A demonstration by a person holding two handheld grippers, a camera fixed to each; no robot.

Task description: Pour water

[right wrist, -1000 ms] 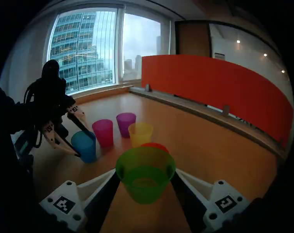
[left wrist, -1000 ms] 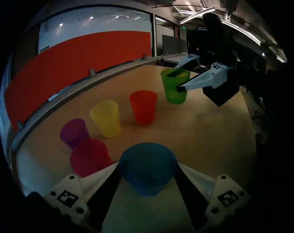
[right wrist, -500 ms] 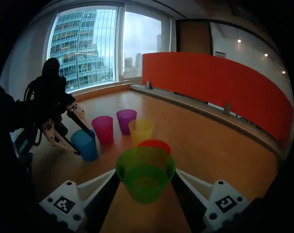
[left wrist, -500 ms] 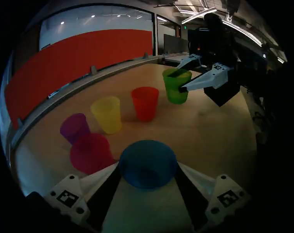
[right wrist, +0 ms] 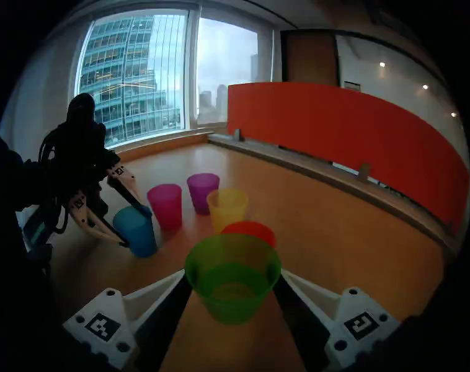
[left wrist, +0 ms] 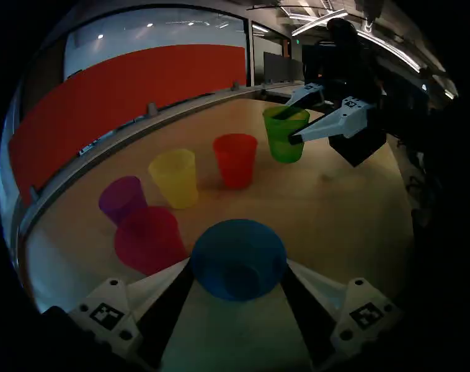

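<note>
In the left gripper view my left gripper [left wrist: 238, 273] is shut on a blue cup [left wrist: 238, 257], held upright just above the wooden table [left wrist: 334, 204]. Across the table the right gripper [left wrist: 291, 127] holds a green cup [left wrist: 286, 133]. The right gripper view has my right gripper [right wrist: 233, 291] shut on that green cup [right wrist: 233, 276], which carries some water in its bottom. Farther off, the blue cup [right wrist: 136, 230] sits between the left gripper's fingers [right wrist: 101, 232]. A red cup [left wrist: 235, 159], a yellow cup [left wrist: 174, 177], a purple cup [left wrist: 121, 198] and a pink cup [left wrist: 149, 239] stand in a line between us.
An orange partition wall [right wrist: 353, 136] with a low ledge runs along one side of the table. Tall windows [right wrist: 136, 80] stand behind the person [right wrist: 77, 155] holding the grippers. Open wood surface [right wrist: 359, 260] stretches on the right of the cups.
Both cups have risen slightly off the table. In the left gripper view the row of cups has slid a little upward and rightward; the grips are unchanged.
</note>
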